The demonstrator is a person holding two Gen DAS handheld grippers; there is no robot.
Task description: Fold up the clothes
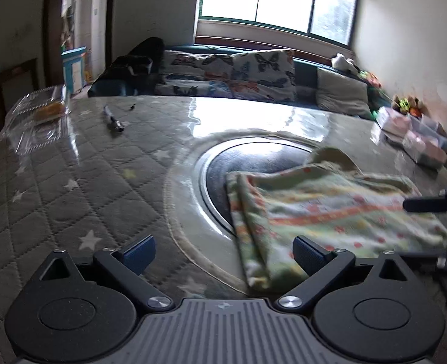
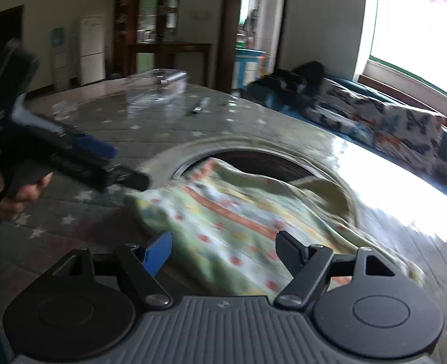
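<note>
A pale green garment with orange stripes and small flowers (image 1: 329,212) lies folded on the table, partly over a round dark inset. My left gripper (image 1: 223,256) is open and empty, just short of the garment's near left corner. In the right wrist view the same garment (image 2: 232,218) lies ahead of my right gripper (image 2: 223,254), which is open and empty above its near edge. The left gripper also shows in the right wrist view (image 2: 96,157), held by a hand at the garment's left corner. The right gripper's tip shows at the right edge of the left wrist view (image 1: 429,203).
The table (image 1: 71,182) has a grey quilted cover with stars under clear plastic. On it lie a pen (image 1: 112,118), a clear plastic box (image 1: 38,118) at the far left, and pink packets (image 1: 417,139) at the far right. A sofa with butterfly cushions (image 1: 229,72) stands behind.
</note>
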